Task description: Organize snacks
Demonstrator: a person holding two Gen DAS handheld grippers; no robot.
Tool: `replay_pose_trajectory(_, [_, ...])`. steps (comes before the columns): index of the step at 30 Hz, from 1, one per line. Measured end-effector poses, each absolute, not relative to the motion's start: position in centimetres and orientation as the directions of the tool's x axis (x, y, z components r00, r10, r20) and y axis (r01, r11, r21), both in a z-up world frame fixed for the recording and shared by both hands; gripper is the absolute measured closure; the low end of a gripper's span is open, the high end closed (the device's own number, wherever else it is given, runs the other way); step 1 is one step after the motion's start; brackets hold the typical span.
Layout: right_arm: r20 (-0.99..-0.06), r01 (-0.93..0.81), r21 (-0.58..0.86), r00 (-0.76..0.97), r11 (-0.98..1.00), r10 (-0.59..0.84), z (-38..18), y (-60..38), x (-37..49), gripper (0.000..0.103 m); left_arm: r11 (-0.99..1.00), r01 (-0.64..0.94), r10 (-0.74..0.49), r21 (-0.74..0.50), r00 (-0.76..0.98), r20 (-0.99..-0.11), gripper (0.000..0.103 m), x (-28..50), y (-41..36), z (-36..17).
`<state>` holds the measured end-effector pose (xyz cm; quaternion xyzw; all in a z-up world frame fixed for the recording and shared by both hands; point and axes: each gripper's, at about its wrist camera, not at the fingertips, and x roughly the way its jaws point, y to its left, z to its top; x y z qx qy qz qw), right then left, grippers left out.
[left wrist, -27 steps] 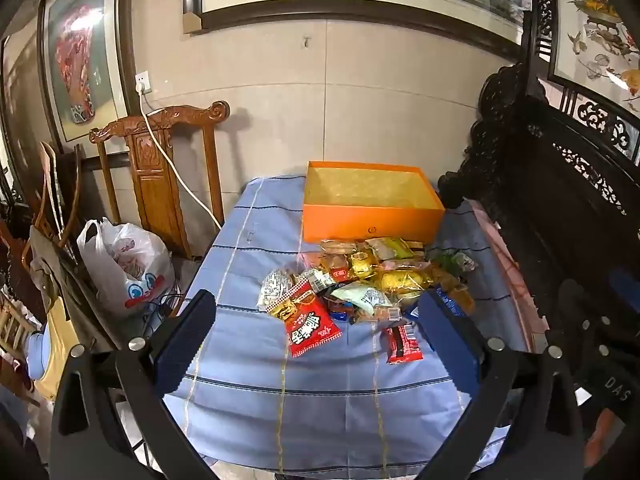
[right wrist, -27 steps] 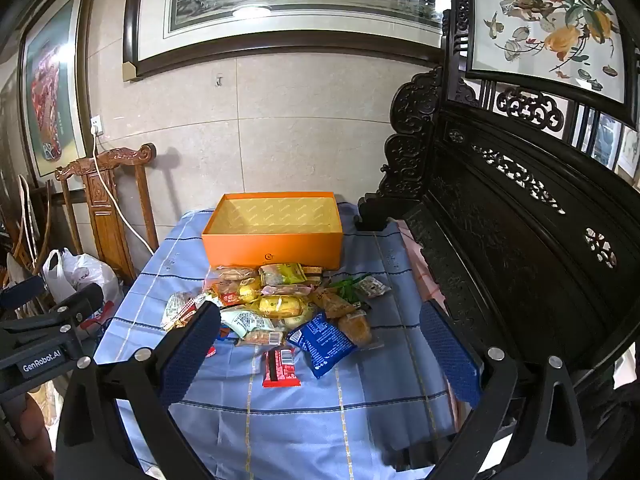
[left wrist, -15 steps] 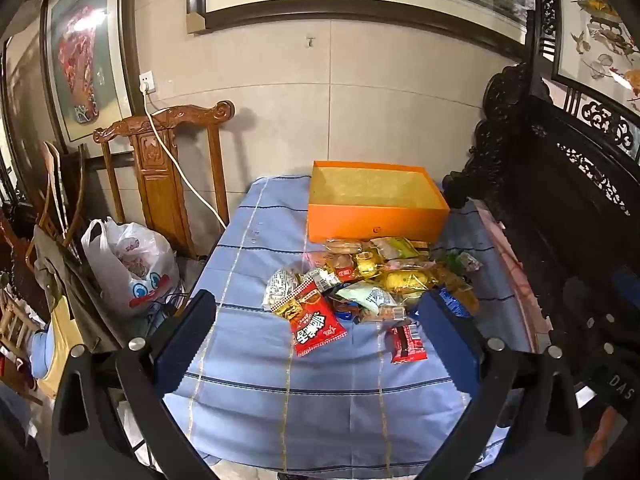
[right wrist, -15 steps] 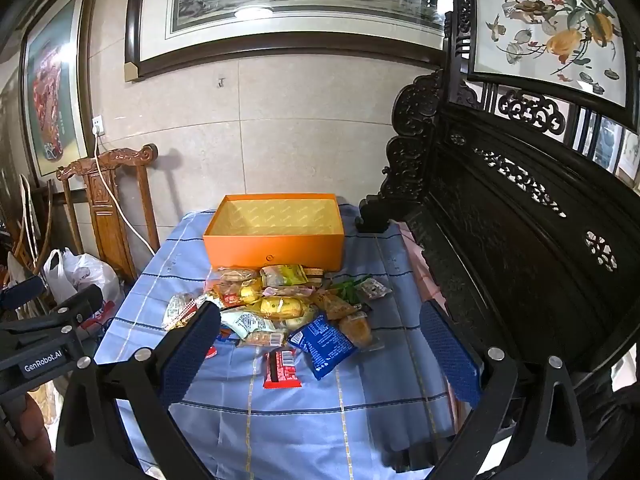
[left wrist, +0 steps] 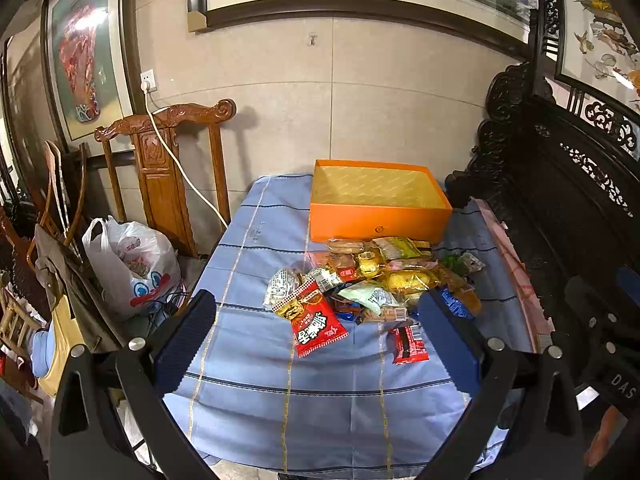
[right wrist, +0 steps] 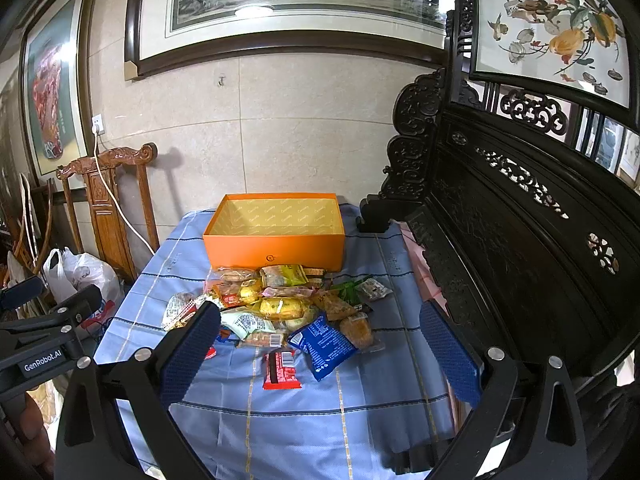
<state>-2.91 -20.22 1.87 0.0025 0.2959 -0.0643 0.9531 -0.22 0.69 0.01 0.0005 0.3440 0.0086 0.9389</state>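
- Since the earlier frames, both wrist views have drifted a little: the snack pile (left wrist: 372, 288) and orange box (left wrist: 380, 216) sit slightly further right in the left view, and hardly shift in the right view; no packet has changed place.
- Left gripper (left wrist: 316, 344) hangs above the near edge of the blue checked tablecloth (left wrist: 280, 400), jaws spread wide with nothing between them.
- Right gripper (right wrist: 320, 352) is likewise spread wide and empty, over the near half of the cloth.
- Snacks lie heaped just in front of the open-topped box, which stands at the far end of the table and shows a yellow patterned lining.
- Nearest the cameras lie a red packet with white characters (left wrist: 316, 326), a red and black bar (right wrist: 281, 370) and a dark blue packet (right wrist: 322, 344); behind them are yellow, green and clear wrappers.
- Overlapping wrappers in the middle of the heap cannot be told apart, and their print is too small to read.
- Left gripper's blue pad covers part of the dark blue packet in the left view.
- Carved dark bench (right wrist: 520, 240) borders the table on the right; a wooden chair (left wrist: 168, 176) and a plastic bag (left wrist: 132, 268) stand at the left.
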Motion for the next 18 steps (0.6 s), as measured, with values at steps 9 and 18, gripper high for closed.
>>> replay_pose_trajectory(9, [-0.568, 0.120, -0.032, 0.815, 0.992, -0.117, 1.84, -20.25, -2.71, 0.003, 1.000, -0.009, 0.003, -0.007, 0.764, -0.645, 0.004, -0.14, 0.91, -0.02])
replay_pose_trajectory(18, [-0.568, 0.123, -0.031, 0.815, 0.992, -0.118, 1.96, -20.25, -2.77, 0.003, 0.999, 0.015, -0.037, -0.039, 0.772, -0.634, 0.004, -0.75, 0.14, -0.49])
